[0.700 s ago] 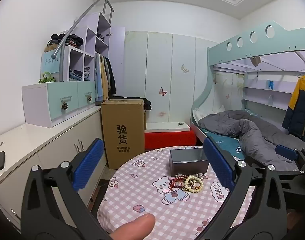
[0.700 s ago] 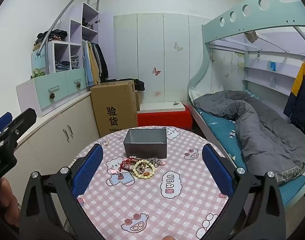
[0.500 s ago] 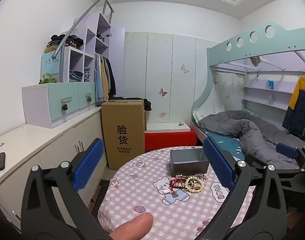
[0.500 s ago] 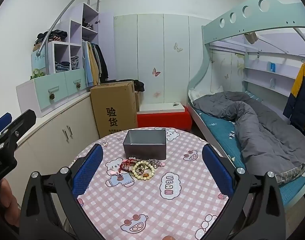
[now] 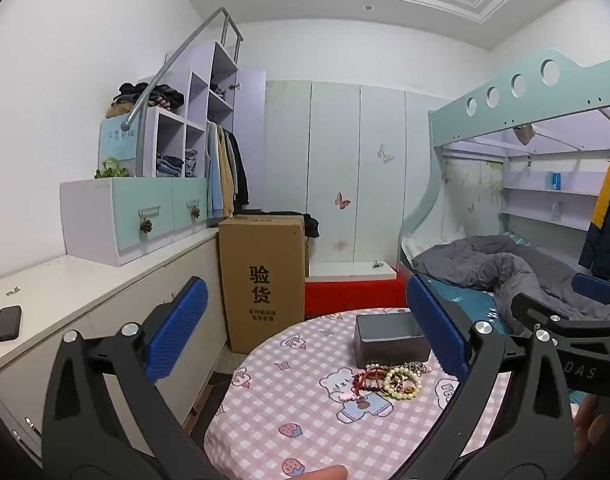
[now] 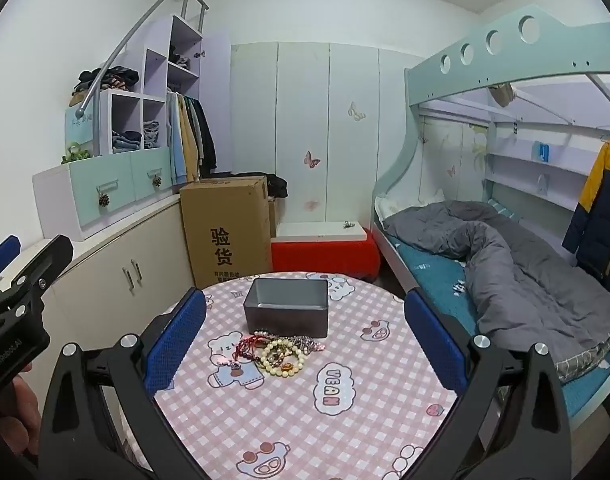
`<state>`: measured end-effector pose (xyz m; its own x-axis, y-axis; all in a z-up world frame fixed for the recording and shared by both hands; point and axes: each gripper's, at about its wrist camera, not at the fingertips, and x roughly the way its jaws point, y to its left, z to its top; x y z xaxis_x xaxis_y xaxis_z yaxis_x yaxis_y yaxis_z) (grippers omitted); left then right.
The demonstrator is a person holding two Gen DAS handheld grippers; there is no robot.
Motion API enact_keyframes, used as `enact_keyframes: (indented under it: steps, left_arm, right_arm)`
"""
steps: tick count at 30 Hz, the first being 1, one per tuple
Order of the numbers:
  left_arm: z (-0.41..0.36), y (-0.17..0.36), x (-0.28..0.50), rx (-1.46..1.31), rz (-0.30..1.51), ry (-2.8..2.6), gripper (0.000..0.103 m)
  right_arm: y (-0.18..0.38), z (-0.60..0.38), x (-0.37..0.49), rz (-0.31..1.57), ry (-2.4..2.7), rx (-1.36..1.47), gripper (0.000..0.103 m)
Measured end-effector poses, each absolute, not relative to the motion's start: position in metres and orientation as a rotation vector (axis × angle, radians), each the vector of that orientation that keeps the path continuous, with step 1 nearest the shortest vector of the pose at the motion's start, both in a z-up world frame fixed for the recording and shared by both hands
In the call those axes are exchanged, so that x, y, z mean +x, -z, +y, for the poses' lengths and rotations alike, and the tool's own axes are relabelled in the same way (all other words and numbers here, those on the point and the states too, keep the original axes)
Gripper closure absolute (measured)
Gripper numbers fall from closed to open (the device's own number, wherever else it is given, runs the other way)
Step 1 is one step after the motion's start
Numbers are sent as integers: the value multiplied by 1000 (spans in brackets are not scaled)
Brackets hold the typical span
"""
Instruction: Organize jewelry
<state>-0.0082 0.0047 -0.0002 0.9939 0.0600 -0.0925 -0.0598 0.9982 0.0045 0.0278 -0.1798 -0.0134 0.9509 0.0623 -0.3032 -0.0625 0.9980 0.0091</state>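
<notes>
A heap of jewelry (image 6: 279, 354), with a cream bead bracelet and a dark red one, lies on a round table with a pink checked cloth (image 6: 305, 412). It also shows in the left wrist view (image 5: 389, 380). Just behind it stands an open grey box (image 6: 287, 312), also in the left wrist view (image 5: 389, 344). My right gripper (image 6: 305, 340) is open and empty, held above the table's near side. My left gripper (image 5: 305, 332) is open and empty, off the table's left edge. Each gripper shows at the edge of the other's view.
A tall cardboard box (image 6: 225, 232) stands on the floor behind the table. A cabinet counter (image 5: 65, 284) with a black phone (image 5: 7, 322) runs along the left. A bunk bed with a grey duvet (image 6: 505, 264) is on the right.
Both views have shifted slightly: the table and jewelry sit a little lower and closer in the right wrist view. Both grippers stay open.
</notes>
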Motion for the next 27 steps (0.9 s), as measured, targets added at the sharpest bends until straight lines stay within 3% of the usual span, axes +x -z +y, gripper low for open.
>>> enact_keyframes:
  steps: [27]
  left_arm:
    - [5,4,-6,11,71,-39,6]
  right_arm:
    - [8,-177,27,275,-74,-15,7]
